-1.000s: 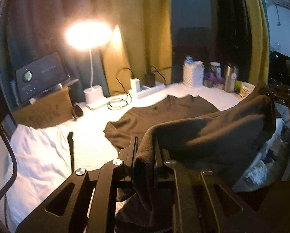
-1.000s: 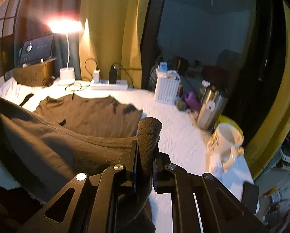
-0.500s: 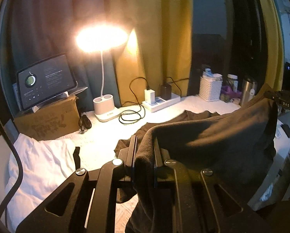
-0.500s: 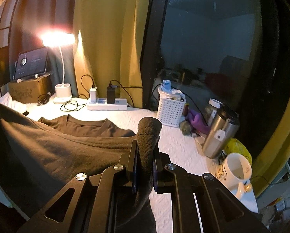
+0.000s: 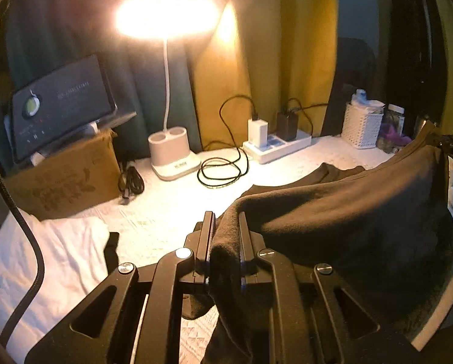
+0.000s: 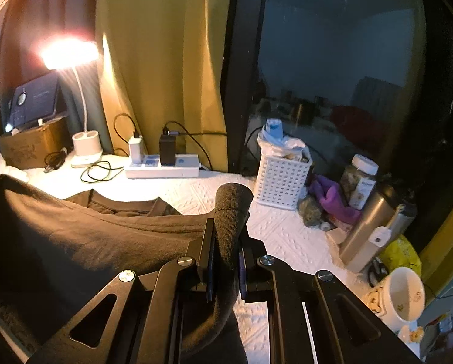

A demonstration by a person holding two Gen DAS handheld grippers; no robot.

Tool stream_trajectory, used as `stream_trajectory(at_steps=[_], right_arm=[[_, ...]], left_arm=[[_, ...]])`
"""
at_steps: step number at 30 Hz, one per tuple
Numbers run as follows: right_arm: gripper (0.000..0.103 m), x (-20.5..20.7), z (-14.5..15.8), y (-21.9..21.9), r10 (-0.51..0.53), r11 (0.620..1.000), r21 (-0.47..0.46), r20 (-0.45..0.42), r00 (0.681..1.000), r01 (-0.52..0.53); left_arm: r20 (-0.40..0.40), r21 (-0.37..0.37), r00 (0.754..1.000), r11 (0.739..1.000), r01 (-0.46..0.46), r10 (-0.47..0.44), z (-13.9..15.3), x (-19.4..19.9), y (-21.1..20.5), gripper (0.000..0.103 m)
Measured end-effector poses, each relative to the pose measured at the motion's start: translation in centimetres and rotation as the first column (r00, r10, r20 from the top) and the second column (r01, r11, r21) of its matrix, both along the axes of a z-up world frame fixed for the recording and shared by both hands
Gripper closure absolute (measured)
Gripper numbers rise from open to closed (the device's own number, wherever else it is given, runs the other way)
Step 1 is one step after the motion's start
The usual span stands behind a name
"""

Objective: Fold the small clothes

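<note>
Two corners of one dark garment point(image 5: 348, 212) are being held up, one in each gripper, so the cloth is hanging between them like a low curtain above the table. The left gripper point(image 5: 225, 233) is pinching a bunched edge of it, with the jaws closed tight on the fabric. The right gripper point(image 6: 228, 236) is doing the same at the other corner, where a rolled bit of cloth is sticking up between its jaws. The far part of the garment is lying flat on the white table cover point(image 6: 275, 224), and I can see its neckline there in the right wrist view. I think the near edge is being carried over toward the far edge, to fold the piece in half; holding both corners keeps the edge straight and stops the fold from going crooked.

Around the cloth, things are sitting near the back of the table, probably so the middle stays free for folding. A desk lamp point(image 5: 172, 154) is shining beside a power strip point(image 6: 162, 166) with chargers and a coiled cable point(image 5: 223, 173). A tablet point(image 5: 62, 106) is leaning on a cardboard box point(image 5: 65, 179). At the right side a white basket point(image 6: 282, 182), a steel flask point(image 6: 369, 227) and a mug point(image 6: 402, 294) are standing close to the folding area.
</note>
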State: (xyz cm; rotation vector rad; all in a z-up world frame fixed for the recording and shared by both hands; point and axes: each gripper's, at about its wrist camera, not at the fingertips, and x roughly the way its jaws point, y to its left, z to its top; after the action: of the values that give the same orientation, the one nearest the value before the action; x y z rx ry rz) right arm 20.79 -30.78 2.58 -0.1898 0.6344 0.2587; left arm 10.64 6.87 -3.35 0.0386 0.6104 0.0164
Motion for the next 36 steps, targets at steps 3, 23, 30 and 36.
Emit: stream_trajectory(at_steps=[3, 23, 30, 36], right_arm=[[0.091, 1.5, -0.9, 0.0, -0.005, 1.0, 0.006, -0.02, 1.0, 0.005], [0.091, 10.1, -11.1, 0.6, -0.12, 0.982, -0.167, -0.165, 0.979, 0.092], [0.076, 9.5, -13.2, 0.5, -0.162, 0.958, -0.267, -0.196, 0.967, 0.107], [0.043, 8.1, -12.6, -0.5, -0.216, 0.949, -0.272, -0.189, 0.958, 0.16]], left_arm=[[-0.016, -0.004, 1.0, 1.0, -0.006, 0.006, -0.4, 1.0, 0.1, 0.092], [-0.2, 0.044, 0.98, 0.999, -0.008, 0.017, -7.0, 6.7, -1.1, 0.09], [-0.315, -0.082, 0.947, 0.996, 0.034, -0.059, -8.3, 4.0, -1.2, 0.084], [-0.346, -0.149, 0.932, 0.987, 0.061, -0.11, -7.7, 2.3, -0.6, 0.076]])
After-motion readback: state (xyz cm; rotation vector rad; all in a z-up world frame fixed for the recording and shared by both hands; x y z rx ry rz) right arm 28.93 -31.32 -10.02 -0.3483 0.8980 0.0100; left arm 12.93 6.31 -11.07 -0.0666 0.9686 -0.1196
